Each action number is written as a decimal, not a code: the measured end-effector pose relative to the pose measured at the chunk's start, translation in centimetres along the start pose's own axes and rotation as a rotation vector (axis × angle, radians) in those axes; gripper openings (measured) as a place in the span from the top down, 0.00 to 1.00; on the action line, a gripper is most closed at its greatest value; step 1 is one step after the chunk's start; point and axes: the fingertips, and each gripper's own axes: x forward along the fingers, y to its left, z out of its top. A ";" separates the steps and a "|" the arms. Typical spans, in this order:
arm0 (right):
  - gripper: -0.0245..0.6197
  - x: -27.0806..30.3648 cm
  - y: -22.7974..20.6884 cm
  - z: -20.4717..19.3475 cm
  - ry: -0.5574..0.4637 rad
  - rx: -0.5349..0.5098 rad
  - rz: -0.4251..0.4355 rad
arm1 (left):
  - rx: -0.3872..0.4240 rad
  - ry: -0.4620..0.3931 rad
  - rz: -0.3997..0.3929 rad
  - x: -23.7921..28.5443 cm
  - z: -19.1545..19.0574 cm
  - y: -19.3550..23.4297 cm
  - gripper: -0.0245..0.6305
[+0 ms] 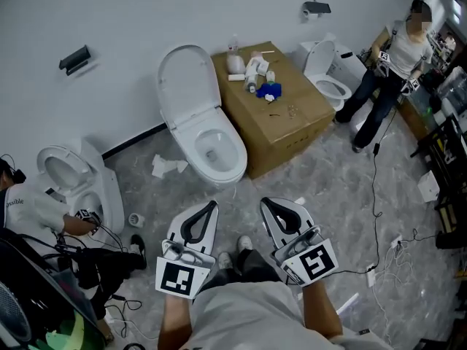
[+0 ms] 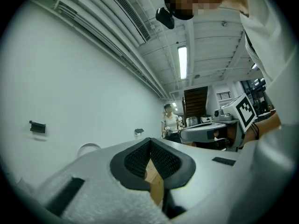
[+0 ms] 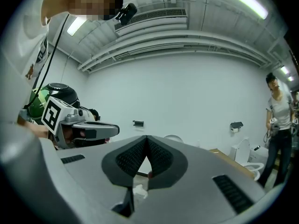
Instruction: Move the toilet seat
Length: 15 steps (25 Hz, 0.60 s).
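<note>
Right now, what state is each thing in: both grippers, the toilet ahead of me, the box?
Left gripper: shut, empty.
Right gripper: shut, empty.
Toilet lid: raised against the wall.
Toilet seat: looks down on the bowl, not certain.
Cardboard box: closed, bottles on top.

Head view: overhead, steeply down, standing height; toilet (image 1: 232, 168) ahead.
Left gripper view: low, level, along left tool (image 2: 150, 141), facing the wall (image 2: 84, 87).
Right gripper view: likewise, along right tool (image 3: 145, 138).
Shared: wall holder (image 1: 316, 8), standing person (image 1: 398, 57); probably the toilet lid (image 1: 188, 79).
</note>
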 end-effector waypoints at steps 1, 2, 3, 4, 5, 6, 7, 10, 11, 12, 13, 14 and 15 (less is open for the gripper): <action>0.94 0.5 -0.2 -0.1 0.001 0.001 0.004 | -0.001 0.004 0.003 0.3 -0.2 0.3 0.95; 0.94 0.9 -0.5 -0.3 0.003 0.002 0.007 | -0.002 0.008 0.006 0.6 -0.4 0.6 0.95; 0.94 1.3 -0.8 -0.4 0.003 0.004 0.012 | -0.001 0.012 0.009 1.0 -0.5 0.9 0.95; 0.94 1.7 -1.2 -0.5 0.002 0.006 0.017 | 0.001 0.014 0.012 1.4 -0.6 1.1 0.95; 0.94 2.1 -1.7 -0.6 0.000 0.008 0.022 | 0.005 0.015 0.016 1.8 -0.7 1.4 0.95; 0.94 2.6 -2.2 -0.6 -0.002 0.010 0.028 | 0.007 0.015 0.021 2.4 -0.7 1.7 0.95; 0.94 3.1 -2.8 -0.7 -0.004 0.011 0.033 | 0.007 0.014 0.028 3.0 -0.7 2.1 0.95; 0.94 4.7 -4.6 -1.0 -0.007 0.014 0.051 | 0.004 0.019 0.043 4.9 -1.0 3.0 0.95; 0.94 5.2 -5.2 -1.1 -0.009 0.015 0.057 | 0.005 0.021 0.047 5.5 -1.1 3.2 0.95; 0.94 5.6 -5.8 -1.1 -0.011 0.017 0.063 | 0.006 0.022 0.052 6.2 -1.1 3.5 0.95; 0.94 6.0 -6.5 -1.2 -0.011 0.019 0.069 | 0.006 0.022 0.057 7.0 -1.2 3.7 0.95; 0.94 6.4 -7.1 -1.3 -0.010 0.019 0.076 | 0.005 0.022 0.062 7.7 -1.2 3.9 0.95; 0.94 6.8 -7.6 -1.4 -0.009 0.018 0.083 | 0.005 0.023 0.067 8.4 -1.3 4.1 0.95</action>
